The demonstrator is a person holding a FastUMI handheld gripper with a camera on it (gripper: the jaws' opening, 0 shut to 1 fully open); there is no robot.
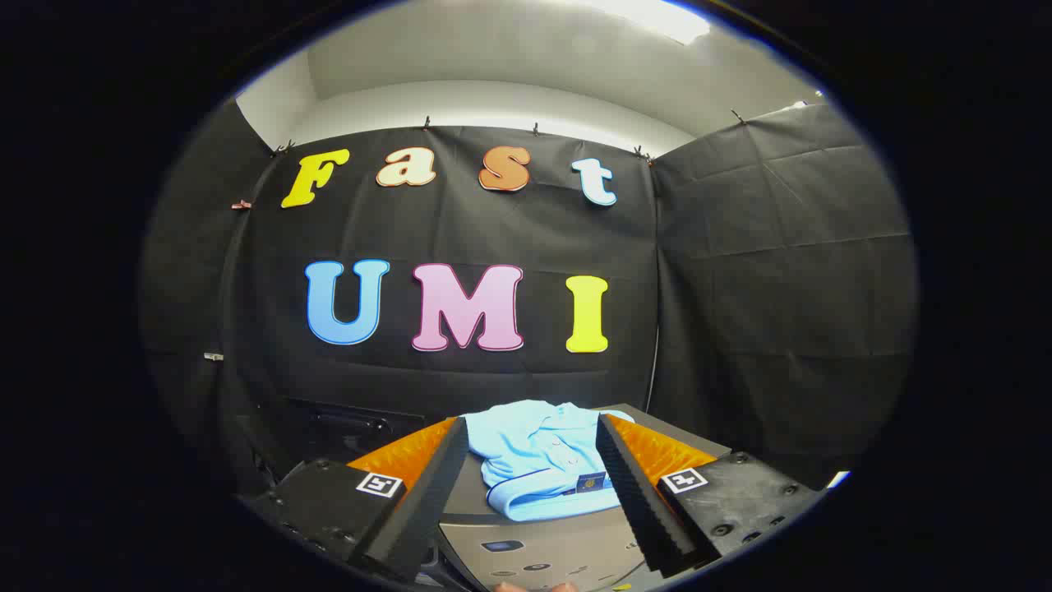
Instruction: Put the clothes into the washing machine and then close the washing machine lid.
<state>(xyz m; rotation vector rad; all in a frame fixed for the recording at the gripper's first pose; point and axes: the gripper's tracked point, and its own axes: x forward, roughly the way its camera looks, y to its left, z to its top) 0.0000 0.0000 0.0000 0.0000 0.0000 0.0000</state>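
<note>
1. The tongs point(526, 481) stand wide apart, gripping nothing.
2. A folded light-blue shirt point(538, 460) lies on the closed lid of the washing machine point(534, 551), between and just ahead of the tongs.
3. The step in hand looks like the first pickup; next, the tongs must descend and close on the shirt.

Crumpled light-blue garment point(538, 456) atop closed grey washing machine point(534, 547), between gripper point(532, 429) fingers, spread apart.
</note>
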